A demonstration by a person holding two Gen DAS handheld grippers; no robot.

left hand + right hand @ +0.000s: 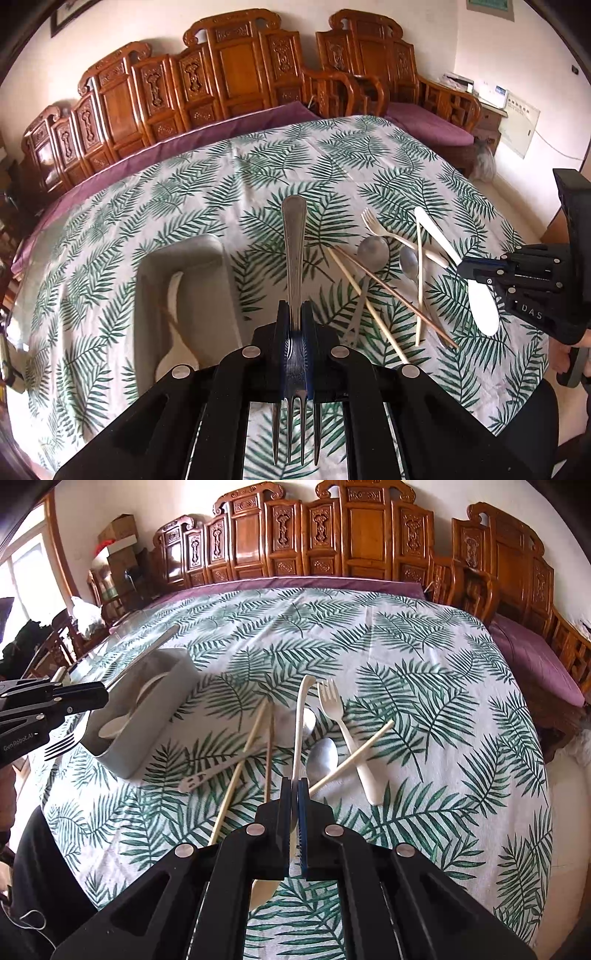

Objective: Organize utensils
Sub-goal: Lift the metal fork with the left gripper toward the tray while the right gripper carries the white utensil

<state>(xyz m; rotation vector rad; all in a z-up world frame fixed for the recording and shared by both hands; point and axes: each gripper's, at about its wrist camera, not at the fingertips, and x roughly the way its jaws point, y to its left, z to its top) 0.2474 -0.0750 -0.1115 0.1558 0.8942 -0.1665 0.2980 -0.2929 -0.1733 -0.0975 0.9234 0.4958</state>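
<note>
Grippers both loaded. Your left gripper (295, 314) is clenched on a steel fork (294, 258), handle pointing away, tines toward the camera, above the tablecloth (258, 166) just right of the grey caddy (221, 280), which holds a pale spoon (173, 295). Your right gripper (294, 794) grips a white spoon (300, 723) by its handle, bowl nearest the camera. Beyond it lie a plastic fork (347, 734), chopsticks (243, 753), a metal spoon (324, 755) and a slotted metal handle (214, 771), overlapping in a loose pile.

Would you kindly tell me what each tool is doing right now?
Left tool: closed on the metal fork.
Right tool: closed on the white spoon.
</note>
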